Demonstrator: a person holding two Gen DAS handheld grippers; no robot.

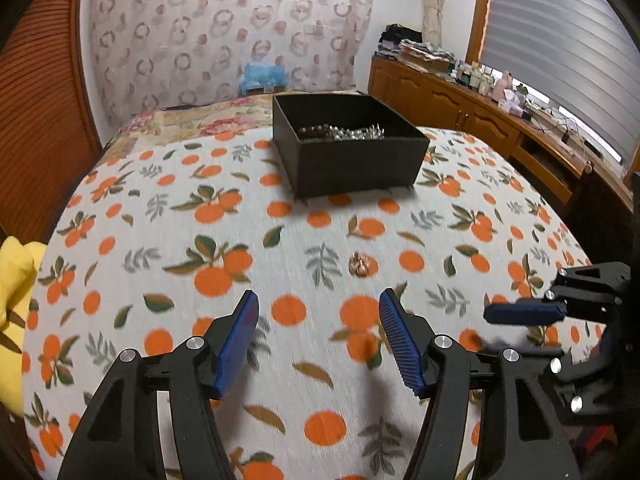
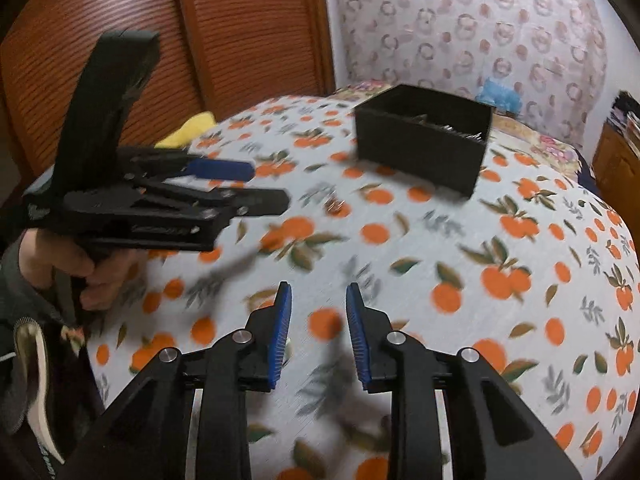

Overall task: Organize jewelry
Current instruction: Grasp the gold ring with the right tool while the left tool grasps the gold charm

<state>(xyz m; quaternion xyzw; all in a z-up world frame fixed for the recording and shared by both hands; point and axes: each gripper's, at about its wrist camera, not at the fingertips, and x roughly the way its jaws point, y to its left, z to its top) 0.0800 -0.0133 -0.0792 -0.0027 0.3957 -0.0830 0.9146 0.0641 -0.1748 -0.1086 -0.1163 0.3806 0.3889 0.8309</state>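
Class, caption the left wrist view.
Open left gripper nears small gold jewelry piece on orange-print cloth; black square box beyond.

1. Right gripper (image 2: 319, 296): blue pads parted, nothing between them, above the orange-print cloth (image 2: 460, 240).
2. Left gripper (image 2: 264, 184): enters from the left, held by a hand (image 2: 86, 268).
3. Black box (image 2: 424, 140): stands on the cloth beyond both grippers; contents indistinct.
4. Small blurred metallic item (image 2: 335, 206): lies on the cloth near the left gripper's tip.

Left gripper (image 1: 319, 336): lower centre of its own view, jaws wide apart, nothing between them. Right gripper (image 2: 319, 334): lower centre, jaws narrowly parted, empty. A hand (image 2: 86, 270) grips the left handle at frame left.
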